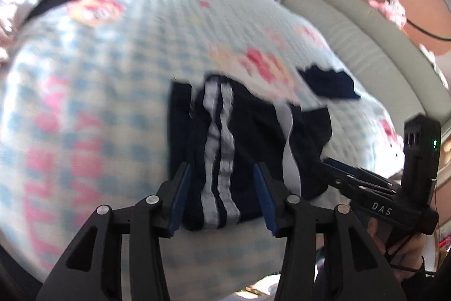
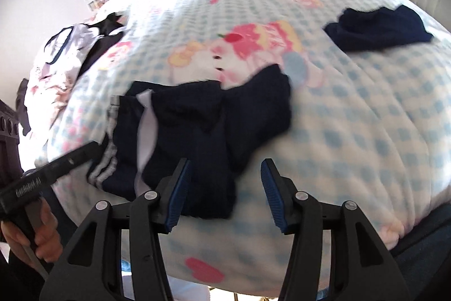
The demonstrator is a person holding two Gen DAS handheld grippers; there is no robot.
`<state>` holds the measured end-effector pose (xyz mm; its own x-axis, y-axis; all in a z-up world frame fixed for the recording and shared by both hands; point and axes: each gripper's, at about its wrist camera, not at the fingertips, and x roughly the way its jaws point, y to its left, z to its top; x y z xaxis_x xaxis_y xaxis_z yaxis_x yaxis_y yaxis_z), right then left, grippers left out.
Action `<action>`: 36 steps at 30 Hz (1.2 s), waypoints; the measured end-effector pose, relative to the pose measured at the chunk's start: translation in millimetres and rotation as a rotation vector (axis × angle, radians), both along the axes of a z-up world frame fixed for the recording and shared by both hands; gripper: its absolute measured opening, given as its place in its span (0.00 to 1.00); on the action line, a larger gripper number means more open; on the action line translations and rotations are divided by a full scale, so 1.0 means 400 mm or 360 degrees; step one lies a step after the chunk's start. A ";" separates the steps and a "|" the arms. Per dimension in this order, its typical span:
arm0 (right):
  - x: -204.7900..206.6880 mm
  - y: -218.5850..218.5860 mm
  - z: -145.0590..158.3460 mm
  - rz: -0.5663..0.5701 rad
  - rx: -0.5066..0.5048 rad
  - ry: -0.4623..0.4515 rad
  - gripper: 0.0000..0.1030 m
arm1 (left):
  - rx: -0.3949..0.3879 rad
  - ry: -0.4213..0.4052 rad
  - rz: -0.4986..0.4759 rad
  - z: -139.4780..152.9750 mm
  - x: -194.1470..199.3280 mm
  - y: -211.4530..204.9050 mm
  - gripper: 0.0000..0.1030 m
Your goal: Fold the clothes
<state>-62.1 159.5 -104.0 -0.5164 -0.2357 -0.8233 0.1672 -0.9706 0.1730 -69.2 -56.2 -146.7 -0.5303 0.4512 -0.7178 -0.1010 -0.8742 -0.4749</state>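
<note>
Dark striped garment (image 1: 248,143) lies rumpled near bed (image 2: 352,117) edge. Left tongs (image 1: 222,196), right tongs (image 2: 225,193) both spread apart, empty, over near hem. Cloth likely light, limp; best pinched at corners.

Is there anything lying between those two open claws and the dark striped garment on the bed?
Nothing visible. The left gripper has its fingers spread open right over the navy garment with white stripes, and the right gripper is open at its near edge. The smaller dark piece lies apart, farther up the checked blanket.
</note>
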 end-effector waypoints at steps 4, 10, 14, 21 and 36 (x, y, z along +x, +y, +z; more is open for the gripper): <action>-0.008 -0.021 -0.057 0.0030 0.0024 -0.0128 0.51 | -0.0080 -0.0109 0.0146 -0.019 -0.012 -0.037 0.32; 0.008 0.019 -0.042 -0.0071 0.0017 -0.0104 0.53 | 0.0046 -0.0051 0.0156 0.003 0.003 -0.059 0.41; 0.005 0.030 -0.015 -0.0081 -0.0041 -0.0064 0.55 | -0.0093 -0.0064 0.0054 0.002 0.010 -0.009 0.42; 0.004 0.063 -0.041 -0.0158 -0.0025 -0.0130 0.54 | -0.0122 -0.0023 0.0304 0.031 0.033 -0.116 0.42; -0.106 -0.023 -0.030 0.0018 0.0102 -0.0053 0.57 | -0.0261 -0.0020 0.0094 0.010 -0.149 -0.019 0.43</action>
<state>-104.6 150.4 -116.0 -0.4863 -0.1872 -0.8535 0.1732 -0.9780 0.1159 -128.9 -63.9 -142.6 -0.5430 0.2961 -0.7858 -0.0422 -0.9442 -0.3266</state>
